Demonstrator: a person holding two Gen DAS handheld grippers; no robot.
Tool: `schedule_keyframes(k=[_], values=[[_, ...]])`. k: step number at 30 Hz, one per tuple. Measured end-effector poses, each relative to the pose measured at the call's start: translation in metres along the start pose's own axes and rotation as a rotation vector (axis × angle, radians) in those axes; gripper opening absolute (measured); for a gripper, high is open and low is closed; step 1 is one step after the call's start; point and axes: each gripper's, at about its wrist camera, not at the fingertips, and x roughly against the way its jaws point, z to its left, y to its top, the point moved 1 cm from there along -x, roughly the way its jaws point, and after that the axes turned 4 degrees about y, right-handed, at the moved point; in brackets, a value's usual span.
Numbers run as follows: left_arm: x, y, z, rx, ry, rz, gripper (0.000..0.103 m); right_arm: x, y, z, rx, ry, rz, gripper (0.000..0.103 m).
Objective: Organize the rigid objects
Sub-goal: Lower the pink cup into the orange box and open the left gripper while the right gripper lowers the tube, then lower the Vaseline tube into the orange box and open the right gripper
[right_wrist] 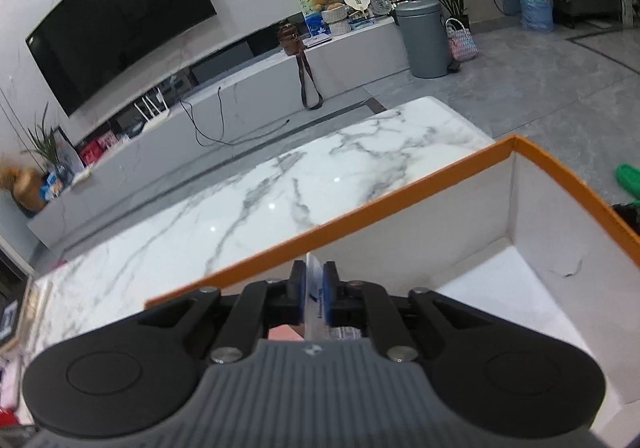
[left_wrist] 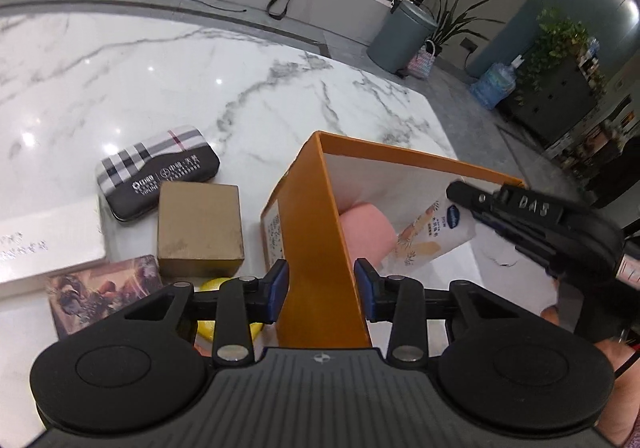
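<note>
1. The left gripper [left_wrist: 321, 290] straddles the near wall of the orange box [left_wrist: 316, 215]; its blue pads sit just beside the wall on either side, and I cannot tell whether they press it.
2. The right gripper [right_wrist: 314, 290], jaws nearly together, pinches the flat end of a white tube [left_wrist: 430, 234] inside the box, next to a pink object [left_wrist: 366, 228].
3. Left of the box lie a yellow item [left_wrist: 214, 284], a picture card [left_wrist: 104, 292], a brown box [left_wrist: 200, 226], a white book [left_wrist: 48, 244] and a plaid case [left_wrist: 158, 171].
4. All rest on a marble table [left_wrist: 200, 67].
</note>
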Motion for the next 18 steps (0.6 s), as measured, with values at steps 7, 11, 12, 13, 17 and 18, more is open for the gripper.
schedule_keyframes(k=[7, 11, 12, 13, 17, 18], values=[[-0.002, -0.001, 0.004, 0.012, -0.03, -0.001, 0.043, -0.006, -0.003, -0.008, 0.019, -0.051, 0.09, 0.012], [-0.001, -0.002, 0.006, 0.017, -0.045, -0.002, 0.04, -0.006, -0.001, -0.006, 0.021, -0.069, 0.121, 0.009], [-0.001, -0.002, 0.005, 0.018, -0.047, -0.002, 0.039, -0.007, -0.001, -0.005, 0.005, -0.071, 0.124, 0.008], [-0.001, -0.002, 0.005, 0.02, -0.05, -0.001, 0.038, -0.006, -0.002, -0.005, -0.017, -0.066, 0.125, 0.008], [0.001, -0.003, 0.004, 0.019, -0.058, -0.001, 0.035, -0.008, -0.01, 0.006, -0.071, -0.002, 0.135, 0.008], [0.001, -0.003, 0.004, 0.018, -0.057, -0.001, 0.035, -0.009, -0.012, 0.012, -0.053, 0.014, 0.132, 0.009]])
